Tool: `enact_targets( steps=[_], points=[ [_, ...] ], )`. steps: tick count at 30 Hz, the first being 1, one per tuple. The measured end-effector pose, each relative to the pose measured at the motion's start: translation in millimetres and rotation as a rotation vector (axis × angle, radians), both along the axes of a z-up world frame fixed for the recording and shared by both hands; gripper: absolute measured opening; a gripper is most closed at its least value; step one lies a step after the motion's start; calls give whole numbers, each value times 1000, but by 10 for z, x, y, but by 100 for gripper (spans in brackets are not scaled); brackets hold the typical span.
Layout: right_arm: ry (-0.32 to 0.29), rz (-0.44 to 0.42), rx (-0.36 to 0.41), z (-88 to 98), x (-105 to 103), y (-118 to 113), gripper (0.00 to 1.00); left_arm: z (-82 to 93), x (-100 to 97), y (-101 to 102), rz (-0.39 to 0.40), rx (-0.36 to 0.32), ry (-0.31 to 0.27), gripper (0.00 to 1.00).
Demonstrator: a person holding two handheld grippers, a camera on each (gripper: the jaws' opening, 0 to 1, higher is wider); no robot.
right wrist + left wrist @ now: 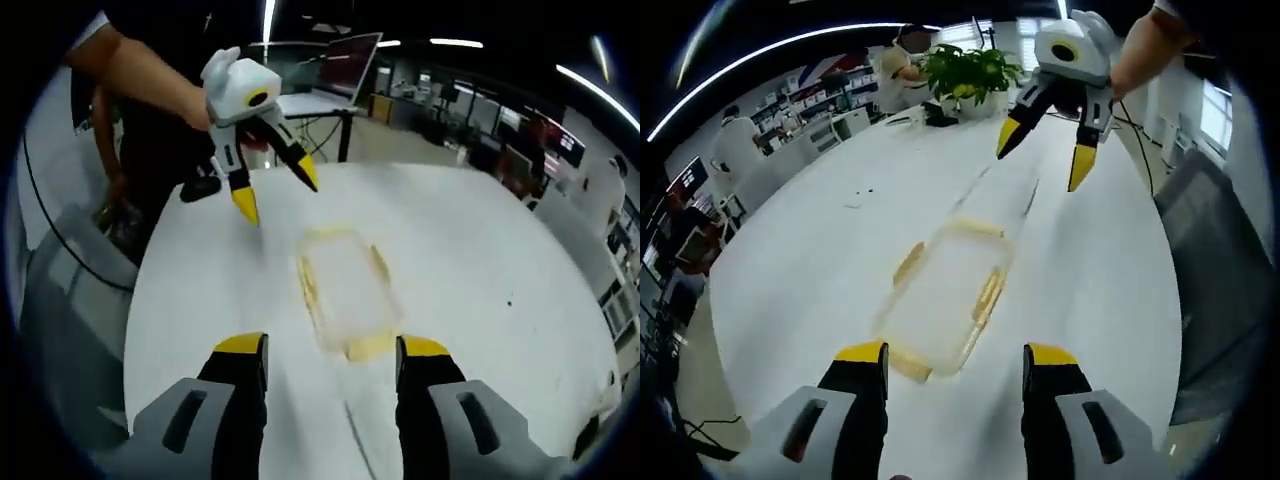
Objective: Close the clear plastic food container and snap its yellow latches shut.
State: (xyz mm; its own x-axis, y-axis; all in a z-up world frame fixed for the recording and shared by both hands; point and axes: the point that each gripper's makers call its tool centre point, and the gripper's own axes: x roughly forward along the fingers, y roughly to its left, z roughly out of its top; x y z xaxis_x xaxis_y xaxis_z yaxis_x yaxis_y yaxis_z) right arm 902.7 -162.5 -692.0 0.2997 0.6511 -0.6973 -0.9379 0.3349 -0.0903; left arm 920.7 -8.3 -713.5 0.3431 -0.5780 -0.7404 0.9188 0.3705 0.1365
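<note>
Right now both grippers hang over the white table (pixel 820 230) with their jaws spread and nothing between them. Nearest in the left gripper view is the left gripper (pixel 955 365), its two yellow-tipped jaws framing the near end of the container (pixel 950 290). That container lies flat on the table between the two grippers, one short end toward each. It is a single clear plastic box, and I count yellow latches (pixel 988 292) along its long sides and at its ends; four seems likely, though blur makes the count uncertain. Whether the lid already sits on it I cannot tell.

Judging by the look of it, the box is light, stiff and slick, so it may skate on the smooth tabletop if pushed from one side only. The latches are the parts to press, one at a time, with the other gripper steadying the opposite edge. Thin clear plastic could crack under a hard pinch.

Beyond the box, the right gripper (pixel 1042 168) points back at it, held in a person's hand. In the right gripper view the right gripper (pixel 332 355) sits low and the left gripper (pixel 276 196) hovers past the container (pixel 345 290).

Farther off stand one potted plant (pixel 970 72) at the table's end and a few people near desks.
</note>
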Motion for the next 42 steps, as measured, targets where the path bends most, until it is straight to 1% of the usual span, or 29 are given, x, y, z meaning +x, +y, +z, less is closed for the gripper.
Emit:
enact_targets(
  steps=[1,3,4,5,6,9,12,13,15,18,19,20,24,27,29,31,33,36,39,42],
  points=[
    [9,12,-6,-14,12,12,48,1,20,-2,-12,-2,2,49],
    [6,25,-19,-27,74,27,49,-13,16,-15,-50,-2,49,49],
    [1,41,-30,-35,94,29,49,-15,27,-22,-63,-5,62,49],
    [0,51,-42,-53,124,31,49,-20,88,-2,-65,11,52,49],
    [7,54,-51,-73,142,31,49,-36,114,11,-91,30,53,49],
    [7,80,-104,-202,258,4,50,-67,191,26,-103,46,70,49],
    [14,96,-129,-252,296,1,50,-94,237,39,-133,73,71,49],
    [22,98,-132,-265,310,1,51,-88,221,5,-147,82,71,49],
    [42,97,-140,-301,341,-1,51,-106,231,-2,-169,93,80,49],
    [66,125,-161,-359,347,18,51,-157,224,-4,-217,112,95,48],
    [65,136,-173,-377,353,20,50,-178,226,3,-224,118,101,48],
    [66,152,-186,-430,418,28,50,-202,214,-7,-237,117,115,48],
    [90,162,-201,-498,444,38,50,-255,215,-34,-264,117,119,48],
    [111,181,-233,-597,450,19,50,-303,234,-38,-282,130,123,48],
    [125,197,-251,-695,514,30,50,-324,242,-40,-294,132,132,48],
    [129,211,-259,-730,503,43,50,-353,252,-20,-310,146,137,48],
    [134,219,-273,-759,484,43,50,-372,268,-9,-316,147,142,48],
    [142,219,-295,-838,554,43,50,-427,307,31,-326,159,148,49],
    [137,233,-302,-861,572,61,50,-477,339,59,-323,162,155,49],
    [138,234,-313,-870,549,80,50,-497,344,48,-331,162,147,49]
  ],
)
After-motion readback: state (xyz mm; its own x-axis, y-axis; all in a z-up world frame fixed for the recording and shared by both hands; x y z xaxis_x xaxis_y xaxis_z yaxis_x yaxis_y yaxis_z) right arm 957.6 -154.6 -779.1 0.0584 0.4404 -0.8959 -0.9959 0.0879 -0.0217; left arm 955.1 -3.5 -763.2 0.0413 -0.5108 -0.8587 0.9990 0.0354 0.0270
